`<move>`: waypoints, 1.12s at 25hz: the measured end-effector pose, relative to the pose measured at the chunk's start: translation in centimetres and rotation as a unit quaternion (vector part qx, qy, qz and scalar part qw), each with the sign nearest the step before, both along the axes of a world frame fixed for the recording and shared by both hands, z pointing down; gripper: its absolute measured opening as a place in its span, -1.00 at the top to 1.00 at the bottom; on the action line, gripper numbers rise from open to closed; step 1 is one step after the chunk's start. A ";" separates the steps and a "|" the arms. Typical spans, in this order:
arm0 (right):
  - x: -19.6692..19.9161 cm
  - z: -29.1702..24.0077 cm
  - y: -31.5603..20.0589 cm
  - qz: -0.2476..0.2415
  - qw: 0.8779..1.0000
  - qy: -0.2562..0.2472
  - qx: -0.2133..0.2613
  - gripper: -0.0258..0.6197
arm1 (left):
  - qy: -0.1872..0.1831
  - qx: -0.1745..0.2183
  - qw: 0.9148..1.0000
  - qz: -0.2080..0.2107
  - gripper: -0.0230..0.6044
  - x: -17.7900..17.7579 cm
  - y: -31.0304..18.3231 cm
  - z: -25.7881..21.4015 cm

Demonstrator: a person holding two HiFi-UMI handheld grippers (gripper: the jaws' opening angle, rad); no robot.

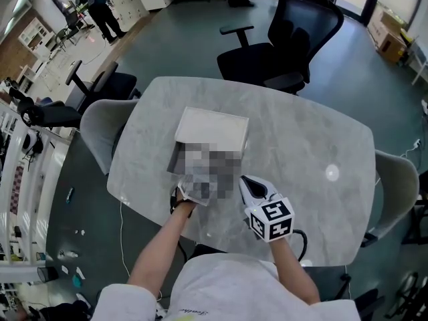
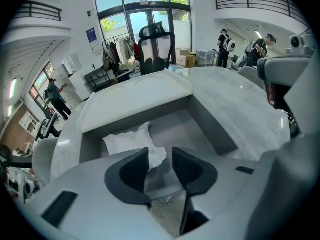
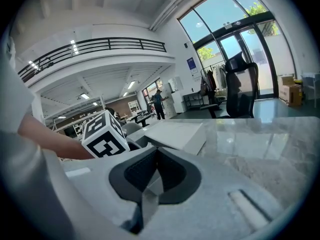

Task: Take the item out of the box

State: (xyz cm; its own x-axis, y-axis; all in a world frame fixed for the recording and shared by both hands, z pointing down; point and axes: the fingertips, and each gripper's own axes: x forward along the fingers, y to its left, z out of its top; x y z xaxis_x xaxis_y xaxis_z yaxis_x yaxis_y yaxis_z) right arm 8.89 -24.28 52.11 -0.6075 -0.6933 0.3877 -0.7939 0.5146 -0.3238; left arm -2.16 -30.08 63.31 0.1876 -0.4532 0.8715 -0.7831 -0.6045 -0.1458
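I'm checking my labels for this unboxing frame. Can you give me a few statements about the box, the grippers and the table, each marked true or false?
1. The box has its lid open. True.
2. The left gripper is clamped shut. False: its jaws stand apart at the box opening.
3. Crumpled white paper lies inside the box. True.
4. The right gripper holds the paper. False: its jaws are together with nothing between them, beside the box.
5. The box sits on a wooden table. False: the table has a grey marble look.
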 end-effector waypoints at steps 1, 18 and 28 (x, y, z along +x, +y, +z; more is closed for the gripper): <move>0.0 0.1 0.0 0.000 1.000 0.000 -0.001 0.91 | -0.005 0.004 1.000 -0.001 0.51 -0.2 -0.1 0.0; -0.9 0.1 0.8 -0.001 1.000 0.000 -0.002 0.91 | 0.016 0.022 1.000 0.003 0.89 -1.0 0.0 -1.5; -3.4 -1.4 1.3 -0.005 1.000 0.002 0.014 0.91 | 0.072 0.050 0.996 -0.010 0.89 -2.7 0.8 -5.1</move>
